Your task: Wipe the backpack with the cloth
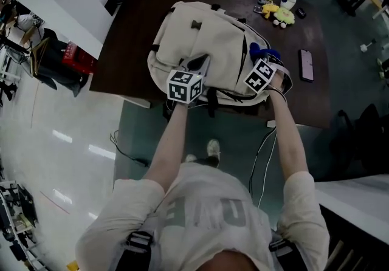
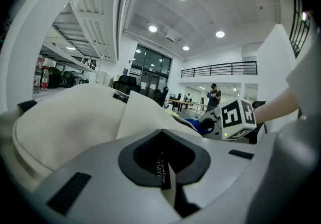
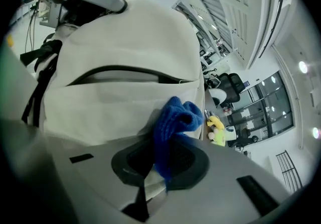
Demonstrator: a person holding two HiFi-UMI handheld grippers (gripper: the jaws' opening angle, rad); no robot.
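Nearest, the person's forearms (image 1: 167, 148) reach out to the grippers. The left gripper (image 2: 164, 180) has its fingers (image 2: 115, 188) clenched on a strap tab of the cream backpack (image 1: 200, 39), steadying it, and the right gripper (image 3: 158, 168) grasps the blue cloth (image 3: 175, 117), whose bunched end seems pressed against the bag's side just ahead of those fingers. Wiping looks barely begun, with the fabric beyond the fingers all left to do; farther off on the dark table (image 1: 140, 20) lie a phone (image 1: 306, 64) and a plush toy (image 1: 278, 13).
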